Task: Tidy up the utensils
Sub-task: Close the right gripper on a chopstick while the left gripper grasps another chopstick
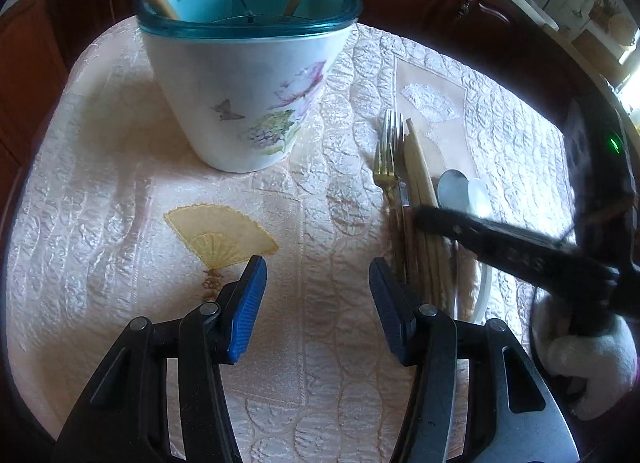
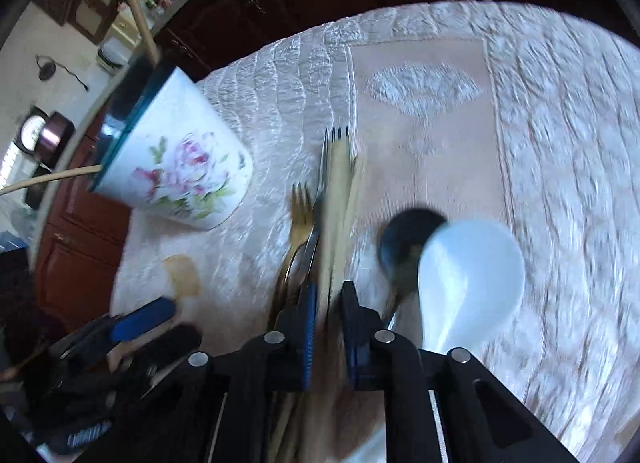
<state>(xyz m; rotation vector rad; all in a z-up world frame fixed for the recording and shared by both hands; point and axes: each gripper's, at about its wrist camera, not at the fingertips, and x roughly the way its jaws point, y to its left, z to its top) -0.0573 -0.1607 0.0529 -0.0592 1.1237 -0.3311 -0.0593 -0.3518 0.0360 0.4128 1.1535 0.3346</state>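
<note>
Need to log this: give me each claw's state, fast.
Left claw: open, empty, over the cloth.
Right claw: shut on chopsticks.

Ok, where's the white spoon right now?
The white spoon lies on the tablecloth, right of the right gripper in its view, overlapping the dark metal spoon beside it.

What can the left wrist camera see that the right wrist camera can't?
Only the left wrist view looks down into the holder's teal inside and shows the butterfly painted on it. Only the right wrist view shows the right gripper closed around pale chopsticks, with a clock far off. Both show the flowered utensil holder, two forks, the dark spoon, the white spoon and the quilted cloth.
</note>
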